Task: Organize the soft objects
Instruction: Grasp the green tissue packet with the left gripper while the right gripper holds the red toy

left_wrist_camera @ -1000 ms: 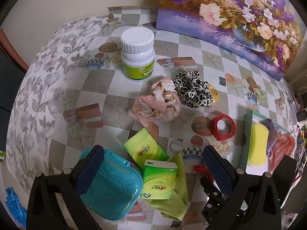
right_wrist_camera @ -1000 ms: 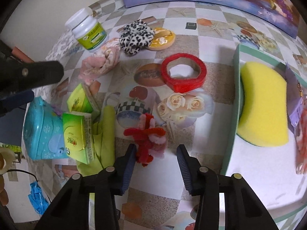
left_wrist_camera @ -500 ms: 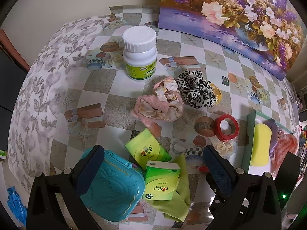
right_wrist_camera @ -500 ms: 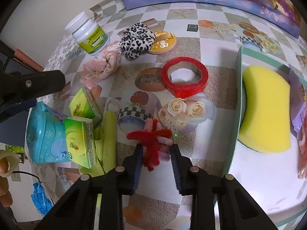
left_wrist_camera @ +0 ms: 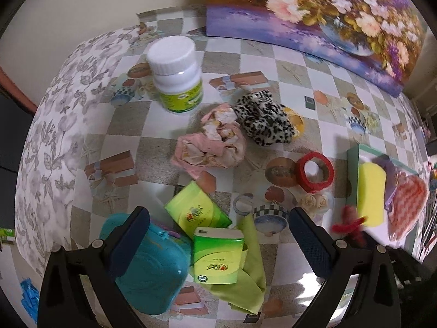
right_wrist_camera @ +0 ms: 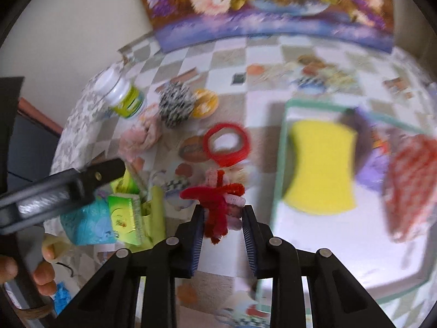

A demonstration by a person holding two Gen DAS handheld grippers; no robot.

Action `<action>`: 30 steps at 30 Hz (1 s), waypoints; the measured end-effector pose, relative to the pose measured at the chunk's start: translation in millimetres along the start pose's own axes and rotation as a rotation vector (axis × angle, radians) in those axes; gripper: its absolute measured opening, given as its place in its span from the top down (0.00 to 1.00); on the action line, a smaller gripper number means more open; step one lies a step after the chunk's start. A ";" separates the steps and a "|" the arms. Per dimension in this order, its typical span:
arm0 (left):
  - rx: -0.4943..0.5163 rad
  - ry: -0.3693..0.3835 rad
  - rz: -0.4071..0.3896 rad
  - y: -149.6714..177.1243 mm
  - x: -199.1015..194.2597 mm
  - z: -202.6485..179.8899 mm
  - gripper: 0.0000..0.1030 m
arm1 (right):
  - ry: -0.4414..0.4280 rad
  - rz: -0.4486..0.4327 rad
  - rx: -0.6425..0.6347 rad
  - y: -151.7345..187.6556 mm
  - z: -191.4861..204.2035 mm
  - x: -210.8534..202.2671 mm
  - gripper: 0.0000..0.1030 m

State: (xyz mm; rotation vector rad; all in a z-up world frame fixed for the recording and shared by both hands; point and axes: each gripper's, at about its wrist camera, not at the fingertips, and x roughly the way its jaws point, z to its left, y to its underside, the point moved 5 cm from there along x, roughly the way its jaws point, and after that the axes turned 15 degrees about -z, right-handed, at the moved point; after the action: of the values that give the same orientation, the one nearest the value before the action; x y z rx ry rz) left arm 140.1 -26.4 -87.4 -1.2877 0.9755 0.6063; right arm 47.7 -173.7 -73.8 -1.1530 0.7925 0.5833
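My right gripper [right_wrist_camera: 222, 213] is shut on a red and pink pipe-cleaner figure [right_wrist_camera: 215, 199] and holds it above the table, just left of the green-rimmed tray [right_wrist_camera: 278, 169]. In the left wrist view the figure [left_wrist_camera: 348, 222] is a red blur beside the yellow sponge [left_wrist_camera: 371, 194]. My left gripper [left_wrist_camera: 220, 218] hangs open over two green tissue packs [left_wrist_camera: 218, 257] and a green cloth [left_wrist_camera: 251, 273]. Farther back lie a crumpled pink cloth [left_wrist_camera: 213, 147] and a leopard scrunchie [left_wrist_camera: 262, 120].
The tray also holds a purple packet [right_wrist_camera: 374, 164] and a red checked cloth [right_wrist_camera: 409, 186]. A teal case [left_wrist_camera: 153, 268], a white bottle [left_wrist_camera: 177, 73] and a red tape ring [left_wrist_camera: 315, 172] stand on the checked tablecloth. A flower painting [left_wrist_camera: 314, 22] leans at the back.
The right gripper's jaws closed on the pipe-cleaner figure and lifted it off the table toward the tray. The left gripper has hardly moved.
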 end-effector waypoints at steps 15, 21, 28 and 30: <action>0.217 -0.054 0.238 6.6 24.3 -16.3 0.17 | 0.033 -0.093 0.017 -25.5 -24.1 -33.2 0.71; 0.281 -0.072 0.330 7.6 42.8 -26.9 0.17 | 0.029 -0.101 0.026 -27.8 -28.0 -36.5 0.71; 0.316 -0.087 0.435 19.5 63.8 -32.3 0.34 | 0.031 -0.110 0.042 -31.2 -34.2 -39.4 0.71; 0.320 -0.083 0.445 23.4 67.3 -33.0 0.39 | 0.031 -0.112 0.045 -32.1 -35.5 -39.9 0.71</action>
State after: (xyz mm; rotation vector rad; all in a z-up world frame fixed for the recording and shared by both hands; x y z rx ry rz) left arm 145.0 -62.7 -156.9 -0.7589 1.2449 0.7982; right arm 39.3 -217.7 -30.6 -1.1592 0.7583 0.4534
